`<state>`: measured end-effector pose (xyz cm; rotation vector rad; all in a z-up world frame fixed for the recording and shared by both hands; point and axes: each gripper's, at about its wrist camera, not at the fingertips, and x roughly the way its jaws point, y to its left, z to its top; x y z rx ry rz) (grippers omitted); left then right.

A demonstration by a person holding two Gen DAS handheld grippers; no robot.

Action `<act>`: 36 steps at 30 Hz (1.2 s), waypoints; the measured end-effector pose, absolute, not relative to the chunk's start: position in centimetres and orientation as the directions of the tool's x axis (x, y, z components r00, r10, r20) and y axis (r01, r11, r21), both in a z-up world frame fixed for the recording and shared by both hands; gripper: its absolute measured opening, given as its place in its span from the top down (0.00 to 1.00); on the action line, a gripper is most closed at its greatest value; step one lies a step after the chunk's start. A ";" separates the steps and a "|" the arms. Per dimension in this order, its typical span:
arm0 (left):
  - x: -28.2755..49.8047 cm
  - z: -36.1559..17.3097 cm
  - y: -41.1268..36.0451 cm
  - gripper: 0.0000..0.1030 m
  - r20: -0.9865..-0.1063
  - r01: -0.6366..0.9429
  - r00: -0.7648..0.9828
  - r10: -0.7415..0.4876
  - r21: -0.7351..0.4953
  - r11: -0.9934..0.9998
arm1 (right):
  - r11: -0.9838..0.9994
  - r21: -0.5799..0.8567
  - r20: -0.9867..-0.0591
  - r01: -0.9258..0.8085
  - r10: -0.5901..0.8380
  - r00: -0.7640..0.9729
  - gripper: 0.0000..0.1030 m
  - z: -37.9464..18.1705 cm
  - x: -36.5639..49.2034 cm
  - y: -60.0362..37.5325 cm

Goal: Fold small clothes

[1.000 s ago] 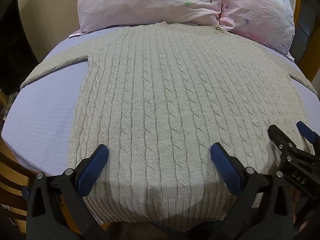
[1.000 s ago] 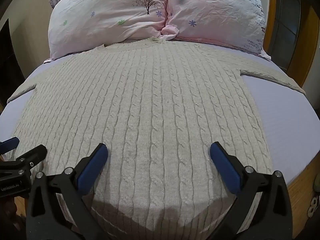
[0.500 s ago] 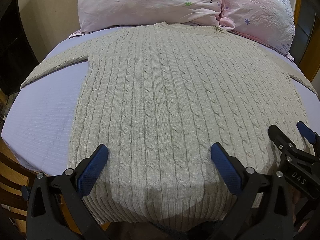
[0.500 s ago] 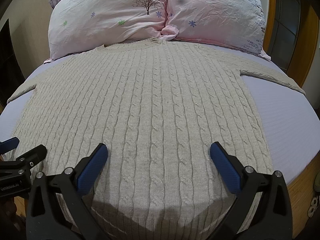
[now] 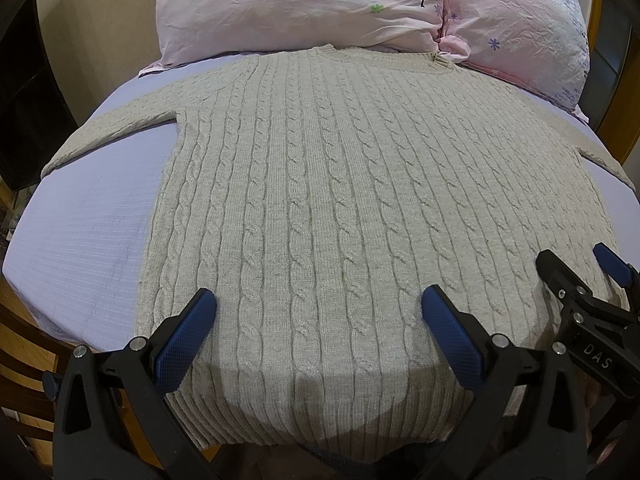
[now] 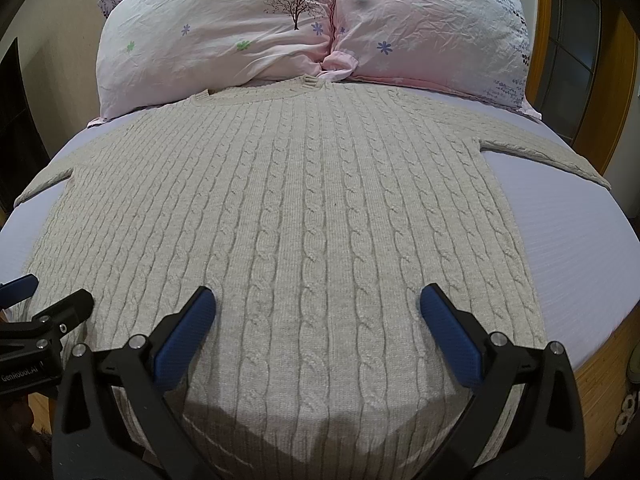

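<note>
A beige cable-knit sweater [image 5: 352, 200] lies flat on the bed, collar toward the pillows, both sleeves spread out to the sides; it also fills the right wrist view [image 6: 304, 220]. My left gripper [image 5: 318, 300] is open and empty, hovering over the hem on the sweater's left half. My right gripper [image 6: 318, 298] is open and empty over the hem on the right half. Each gripper shows at the edge of the other's view: the right one [image 5: 576, 264] and the left one [image 6: 52, 292].
The lavender bedsheet [image 5: 88, 232] shows on both sides of the sweater [image 6: 568, 240]. Two pink floral pillows [image 6: 248, 36] lie at the head. A wooden bed frame [image 6: 600, 352] runs along the right edge, dark furniture [image 5: 24, 120] stands at left.
</note>
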<state>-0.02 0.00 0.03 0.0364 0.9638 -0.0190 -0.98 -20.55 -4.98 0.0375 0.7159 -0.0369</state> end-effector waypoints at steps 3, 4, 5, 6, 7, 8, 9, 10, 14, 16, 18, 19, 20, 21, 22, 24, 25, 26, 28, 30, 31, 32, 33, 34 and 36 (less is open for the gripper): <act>0.0 0.0 0.0 0.01 -0.821 0.032 0.571 0.000 0.023 0.999 | 0.999 0.022 -0.657 0.047 -0.021 0.754 0.02 -5.0 -1.0 -20.5; 0.0 0.0 0.0 0.01 -0.821 0.032 0.571 0.000 0.022 0.999 | 0.999 0.022 -0.656 0.047 -0.021 0.754 0.02 -5.0 -1.0 -20.5; 0.0 0.0 0.0 0.01 -0.821 0.032 0.571 0.000 0.023 0.999 | 0.999 0.022 -0.656 0.047 -0.021 0.754 0.02 -5.0 -1.0 -20.5; 0.0 0.0 0.0 0.01 -0.821 0.032 0.571 0.000 0.023 0.999 | 0.999 0.022 -0.656 0.047 -0.021 0.754 0.02 -5.0 -1.0 -20.6; 0.0 0.0 0.0 0.01 -0.821 0.032 0.571 0.000 0.023 0.999 | 0.999 0.022 -0.656 0.047 -0.021 0.754 0.02 -5.0 -1.0 -20.6; 0.0 0.0 0.0 0.01 -0.821 0.032 0.571 0.000 0.023 0.999 | 0.999 0.022 -0.656 0.047 -0.021 0.754 0.02 -5.0 -1.0 -20.5; 0.0 0.0 0.0 0.01 -0.821 0.032 0.571 0.000 0.023 0.999 | 0.999 0.022 -0.656 0.047 -0.021 0.754 0.02 -5.0 -1.0 -20.5; 0.0 0.0 0.0 0.01 -0.821 0.032 0.571 0.000 0.023 0.999 | 0.999 0.022 -0.656 0.047 -0.021 0.754 0.02 -5.0 -1.0 -20.5; 0.0 0.0 0.0 0.01 -0.821 0.032 0.571 0.000 0.022 0.999 | 0.999 0.022 -0.656 0.047 -0.021 0.755 0.02 -5.0 -1.0 -20.5; 0.0 0.0 0.0 0.01 -0.821 0.033 0.572 0.000 0.022 0.999 | 0.999 0.022 -0.656 0.047 -0.021 0.755 0.02 -5.0 -1.0 -20.5; 0.0 0.0 0.0 0.01 -0.820 0.032 0.572 0.000 0.022 0.999 | 0.999 0.022 -0.656 0.047 -0.021 0.755 0.02 -5.0 -1.1 -20.5; 0.0 0.0 0.0 0.01 -0.820 0.032 0.572 0.000 0.022 0.999 | 0.999 0.022 -0.656 0.047 -0.021 0.755 0.02 -5.0 -1.1 -20.5; 0.0 0.0 0.0 0.01 -0.820 0.033 0.572 0.000 0.022 0.999 | 0.999 0.022 -0.656 0.047 -0.021 0.755 0.02 -5.0 -1.1 -20.5; 0.0 0.0 0.0 0.01 -0.820 0.032 0.572 0.000 0.022 0.999 | 0.999 0.022 -0.656 0.047 -0.021 0.755 0.02 -5.0 -1.1 -20.6; 0.0 0.0 0.0 0.01 -0.820 0.032 0.572 0.000 0.022 0.999 | 0.999 0.022 -0.656 0.047 -0.021 0.755 0.02 -5.0 -1.1 -20.6; 0.0 0.0 0.0 0.01 -0.820 0.032 0.572 0.000 0.022 0.999 | 0.999 0.022 -0.655 0.047 -0.021 0.755 0.02 -5.0 -1.1 -20.6; 0.0 0.0 0.0 0.01 -0.820 0.032 0.572 0.000 0.022 0.999 | 0.999 0.022 -0.655 0.047 -0.021 0.755 0.02 -5.0 -1.1 -20.6; 0.0 0.0 0.0 0.01 -0.820 0.032 0.572 0.000 0.022 0.999 | 0.999 0.022 -0.655 0.047 -0.021 0.755 0.02 -5.0 -1.1 -20.6; 0.0 0.0 0.0 0.01 -0.820 0.033 0.572 0.000 0.022 0.999 | 0.999 0.021 -0.656 0.047 -0.021 0.755 0.02 -5.0 -1.1 -20.6; 0.0 0.0 0.0 0.01 -0.820 0.033 0.572 0.000 0.022 0.999 | 0.999 0.021 -0.656 0.047 -0.021 0.755 0.02 -5.4 -0.9 -20.4; 0.0 0.0 0.0 0.01 -0.820 0.033 0.572 0.000 0.023 0.999 | 0.999 0.021 -0.657 0.047 -0.021 0.754 0.02 -5.5 -0.8 -20.4; 0.0 0.0 0.0 0.01 -0.820 0.033 0.572 0.000 0.022 0.999 | 0.999 0.021 -0.657 0.046 -0.021 0.753 0.02 -5.3 -1.1 -20.6; 0.0 0.0 0.0 0.01 -0.820 0.033 0.572 -0.001 0.022 0.999 | 0.999 0.021 -0.659 0.046 -0.021 0.752 0.02 -5.3 -1.1 -20.5; 0.0 0.0 0.0 0.01 -0.821 0.033 0.571 0.000 0.022 0.999 | 0.999 0.021 -0.660 0.046 -0.021 0.751 0.02 -5.2 -1.1 -20.6; 0.0 0.0 0.0 0.01 -0.821 0.033 0.571 0.000 0.022 0.999 | 0.999 0.021 -0.663 0.045 -0.020 0.748 0.02 -5.2 -1.2 -20.6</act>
